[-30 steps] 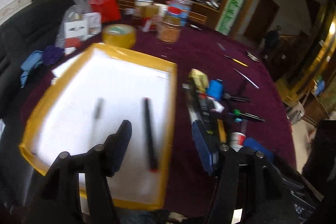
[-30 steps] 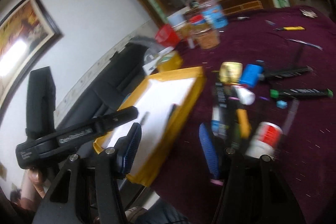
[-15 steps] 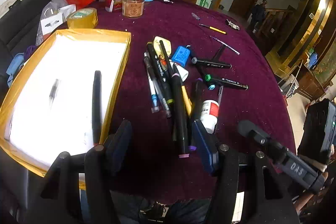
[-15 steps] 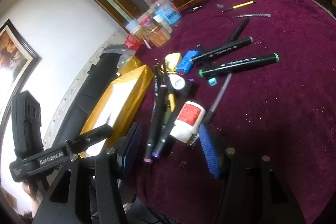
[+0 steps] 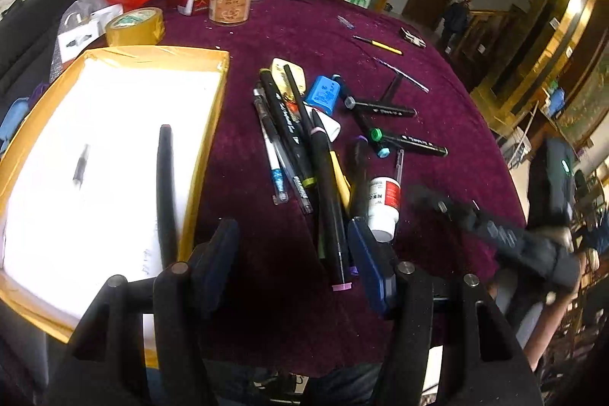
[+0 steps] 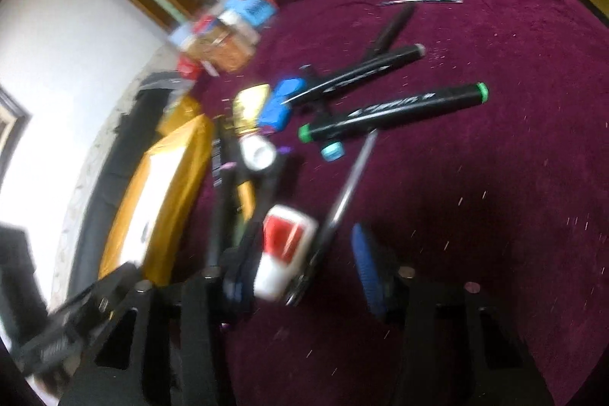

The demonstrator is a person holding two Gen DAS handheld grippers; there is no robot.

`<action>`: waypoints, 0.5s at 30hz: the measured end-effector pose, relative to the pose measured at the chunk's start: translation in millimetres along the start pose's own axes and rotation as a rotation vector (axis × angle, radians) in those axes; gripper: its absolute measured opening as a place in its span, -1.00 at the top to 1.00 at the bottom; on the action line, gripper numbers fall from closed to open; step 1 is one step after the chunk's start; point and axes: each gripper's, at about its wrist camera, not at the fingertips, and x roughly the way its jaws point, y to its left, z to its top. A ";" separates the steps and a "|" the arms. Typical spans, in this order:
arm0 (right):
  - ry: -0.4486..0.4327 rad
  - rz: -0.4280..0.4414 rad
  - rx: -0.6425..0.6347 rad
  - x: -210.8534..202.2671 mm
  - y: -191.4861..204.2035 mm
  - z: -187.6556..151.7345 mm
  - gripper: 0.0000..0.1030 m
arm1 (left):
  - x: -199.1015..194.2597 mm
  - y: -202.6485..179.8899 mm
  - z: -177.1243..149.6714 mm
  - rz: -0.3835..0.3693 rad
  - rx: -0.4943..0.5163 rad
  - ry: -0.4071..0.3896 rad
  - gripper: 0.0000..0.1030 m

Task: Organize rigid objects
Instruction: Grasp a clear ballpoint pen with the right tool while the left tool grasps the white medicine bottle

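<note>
My left wrist view is fairly sharp, but the white tray lining blows out to glare at the left of the frame. Fisheye bending curves the table edge and darkens the corners. My right wrist view is smeared by motion blur, worst at the left, where the wall looks overexposed, perhaps by window light.

Black markers, pens and white red-labelled bottle lie heaped flat on maroon bench; one black marker inside yellow tray
</note>
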 end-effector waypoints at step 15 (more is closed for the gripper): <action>0.049 -0.312 -0.179 13.7 5.9 4.5 0.82 | 8.5 -34.4 0.9 -0.072 0.160 0.007 -0.13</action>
